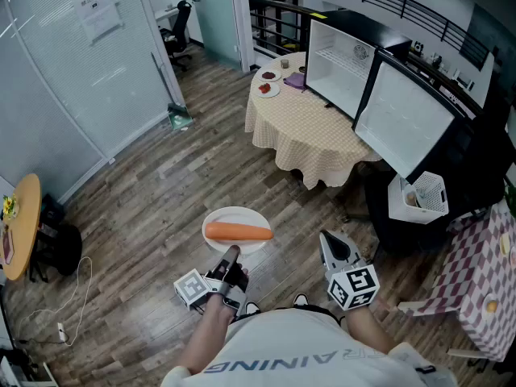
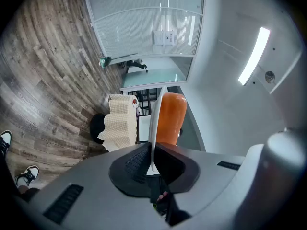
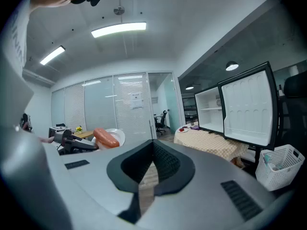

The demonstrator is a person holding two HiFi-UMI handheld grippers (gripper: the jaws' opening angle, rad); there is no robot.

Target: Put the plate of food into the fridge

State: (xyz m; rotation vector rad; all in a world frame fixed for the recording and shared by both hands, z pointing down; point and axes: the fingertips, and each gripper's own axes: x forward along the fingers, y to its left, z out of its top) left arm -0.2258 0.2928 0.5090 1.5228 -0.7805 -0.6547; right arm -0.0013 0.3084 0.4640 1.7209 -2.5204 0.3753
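A white plate (image 1: 234, 218) with a long orange piece of food (image 1: 239, 232) on it hangs level over the wood floor in front of me. My left gripper (image 1: 231, 253) is shut on the plate's near rim. In the left gripper view the rim (image 2: 154, 128) runs edge-on between the closed jaws, with the orange food (image 2: 170, 118) just beyond. My right gripper (image 1: 330, 240) is to the right of the plate, shut and empty. The white fridge (image 1: 345, 64) stands ahead with its door (image 1: 403, 118) swung open.
A round table with a checked cloth (image 1: 305, 127) and small plates (image 1: 268, 83) stands in front of the fridge. A white basket (image 1: 425, 194) sits below the fridge door. There is a yellow table (image 1: 22, 220) at the left and a checked table (image 1: 482, 285) at the right.
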